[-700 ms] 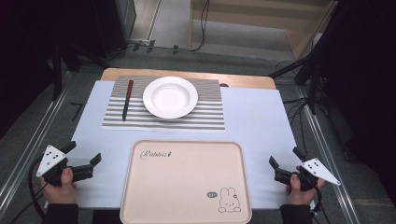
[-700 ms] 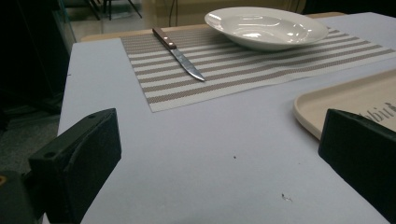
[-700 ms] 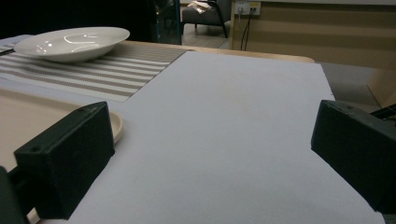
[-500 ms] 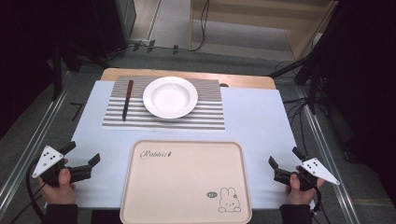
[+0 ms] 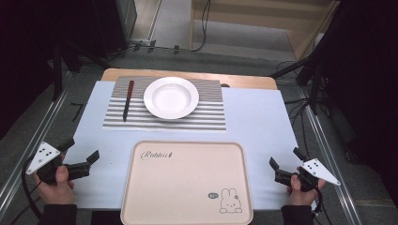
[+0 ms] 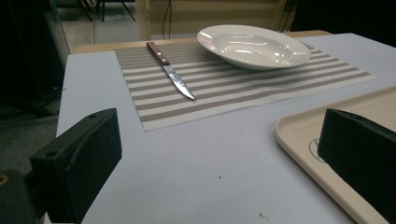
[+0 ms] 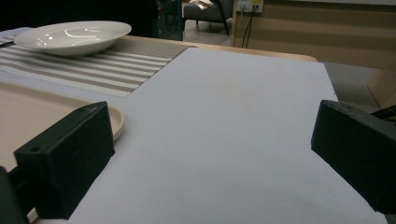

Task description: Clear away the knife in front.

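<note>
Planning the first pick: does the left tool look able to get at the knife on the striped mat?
Probably yes. The left tool stands open and empty, and bare table lies between it and the knife, which lies clear of the plate.

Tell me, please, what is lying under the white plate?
The white plate sits on a striped placemat, with a knife beside it on the same mat. Whatever the plate covers directly beneath itself cannot be seen.

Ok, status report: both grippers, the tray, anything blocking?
Left gripper open, empty, left of beige rectangular plastic tray. Right gripper open, empty, at its right. Tray bare. Nothing between.
</note>
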`<state>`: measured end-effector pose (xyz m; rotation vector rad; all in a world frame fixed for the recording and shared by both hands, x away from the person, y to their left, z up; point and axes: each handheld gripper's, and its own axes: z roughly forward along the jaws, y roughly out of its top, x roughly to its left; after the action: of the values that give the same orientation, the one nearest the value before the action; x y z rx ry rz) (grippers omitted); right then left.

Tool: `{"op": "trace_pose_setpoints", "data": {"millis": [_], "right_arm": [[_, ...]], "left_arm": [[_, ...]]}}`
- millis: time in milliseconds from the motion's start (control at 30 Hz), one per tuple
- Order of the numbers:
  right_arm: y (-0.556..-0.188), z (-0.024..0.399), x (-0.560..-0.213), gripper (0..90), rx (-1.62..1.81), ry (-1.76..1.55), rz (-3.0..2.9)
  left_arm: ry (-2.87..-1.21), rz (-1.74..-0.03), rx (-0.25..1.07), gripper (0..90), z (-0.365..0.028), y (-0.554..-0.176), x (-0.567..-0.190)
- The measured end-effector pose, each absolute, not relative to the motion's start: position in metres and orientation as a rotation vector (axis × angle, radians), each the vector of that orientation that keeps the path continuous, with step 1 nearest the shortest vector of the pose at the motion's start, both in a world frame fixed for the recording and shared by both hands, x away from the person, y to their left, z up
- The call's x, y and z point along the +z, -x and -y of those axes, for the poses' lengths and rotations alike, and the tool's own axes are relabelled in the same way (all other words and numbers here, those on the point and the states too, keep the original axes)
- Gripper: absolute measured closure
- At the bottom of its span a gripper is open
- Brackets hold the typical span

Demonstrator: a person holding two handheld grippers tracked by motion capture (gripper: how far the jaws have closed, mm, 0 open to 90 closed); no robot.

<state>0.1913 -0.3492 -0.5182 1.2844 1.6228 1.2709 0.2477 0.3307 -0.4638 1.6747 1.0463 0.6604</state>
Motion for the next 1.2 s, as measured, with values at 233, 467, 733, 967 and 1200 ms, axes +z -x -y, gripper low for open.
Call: {"op": "trace_pose_setpoints", "data": {"millis": [233,467,733,967,1200], "right_arm": [[-0.191,0.350,-0.518,0.0,1.279,-1.287,-1.620],[-0.192,0.350,-0.518,0.0,1.275,-1.285,-1.621],[-0.191,0.350,-0.519,0.0,1.271,-1.285,-1.624],[-0.191,0.350,-0.519,0.0,1.270,-1.284,-1.623],[-0.192,0.349,-0.519,0.0,1.264,-1.277,-1.632]], "left_arm": [[-1.722,-1.041,0.626,0.0,-0.325,-0.255,-0.453],[-1.766,-1.031,0.639,0.0,-0.320,-0.268,-0.442],[-1.839,-0.994,0.619,0.0,-0.307,-0.291,-0.431],[-1.866,-0.995,0.610,0.0,-0.303,-0.311,-0.422],[-1.879,-1.017,0.642,0.0,-0.293,-0.330,-0.419]]}}
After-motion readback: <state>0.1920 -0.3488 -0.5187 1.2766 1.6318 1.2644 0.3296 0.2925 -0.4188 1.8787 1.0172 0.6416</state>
